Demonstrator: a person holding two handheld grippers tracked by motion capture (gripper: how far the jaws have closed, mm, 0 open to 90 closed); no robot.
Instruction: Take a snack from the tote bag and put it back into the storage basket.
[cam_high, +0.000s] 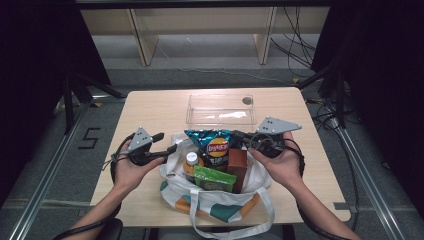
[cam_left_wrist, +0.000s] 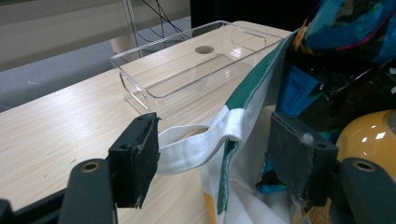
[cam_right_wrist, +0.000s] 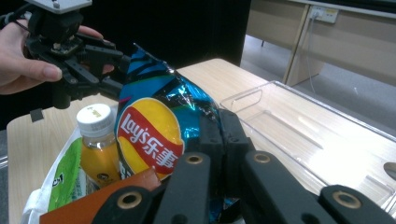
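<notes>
Nearest the near edge of the table (cam_high: 150, 107), a white cloth bag (cam_high: 220, 200) with teal and orange patches stands open, its handles trailing over that edge. Packed inside: a blue bag of crisps (cam_high: 216, 145), a yellow drink bottle (cam_high: 191, 162) with a white cap, a green packet (cam_high: 215, 178) and a brown box (cam_high: 238, 167). Toward the far edge lies an empty clear plastic tray (cam_high: 220, 111).

Right gripper (cam_right_wrist: 223, 140): jaws closed on the edge of the bag of crisps, at the foil's side seam. Left gripper (cam_left_wrist: 215, 154): jaws wide apart, holding nothing, straddling the cloth bag's rim and a white handle loop (cam_left_wrist: 205, 142).

Handling, as judged: the bag of crisps is light, air-filled and crinkly, with slick foil and brittle contents; a pinch at a flat seam or top crimp is safest, since squeezing the body would crush it. The cloth bag is limp and will likely lift with it unless its rim is held down.
</notes>
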